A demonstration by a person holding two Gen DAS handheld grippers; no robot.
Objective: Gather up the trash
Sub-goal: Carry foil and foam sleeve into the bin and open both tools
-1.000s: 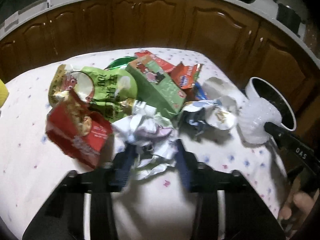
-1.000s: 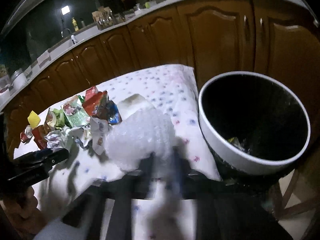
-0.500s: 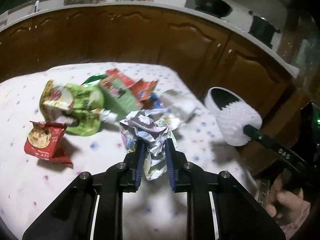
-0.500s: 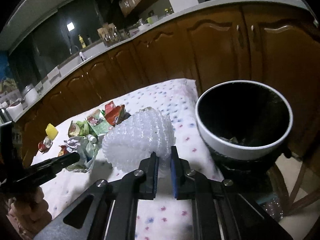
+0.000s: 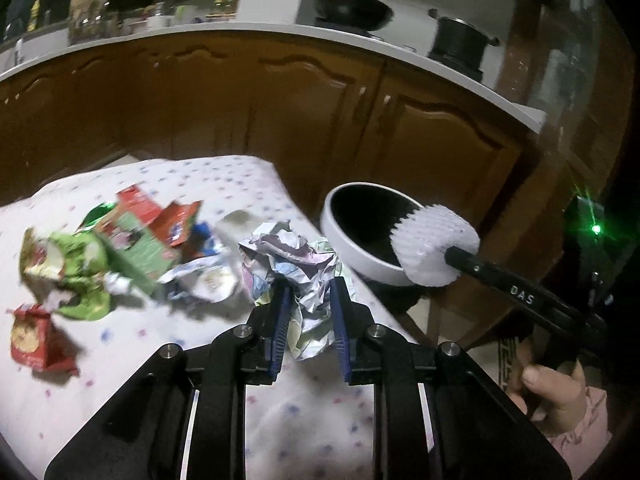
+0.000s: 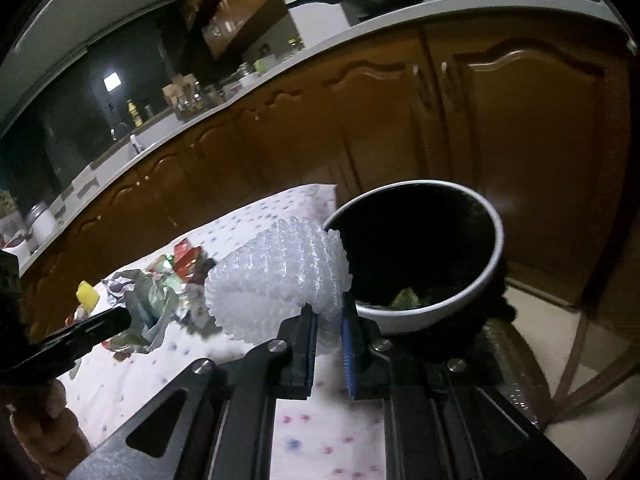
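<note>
My left gripper (image 5: 307,292) is shut on a crumpled paper ball (image 5: 294,258) and holds it above the table, left of the white-rimmed black bin (image 5: 360,236). My right gripper (image 6: 330,316) is shut on a white foam net sleeve (image 6: 280,272) and holds it at the near rim of the bin (image 6: 424,248). The sleeve also shows in the left wrist view (image 5: 434,246), over the bin's rim. Some trash lies at the bottom of the bin. Green and red wrappers (image 5: 120,248) lie in a pile on the dotted tablecloth.
The table (image 5: 240,184) with a white dotted cloth ends just before the bin, which stands off its right edge. A red snack bag (image 5: 34,338) lies at the left. Brown kitchen cabinets (image 5: 280,112) run behind. A yellow item (image 6: 87,294) sits far on the table.
My left gripper closed on the paper ball, lifted it from the pile and carried it right toward the bin. My right gripper raised the foam sleeve up to the bin's rim.
</note>
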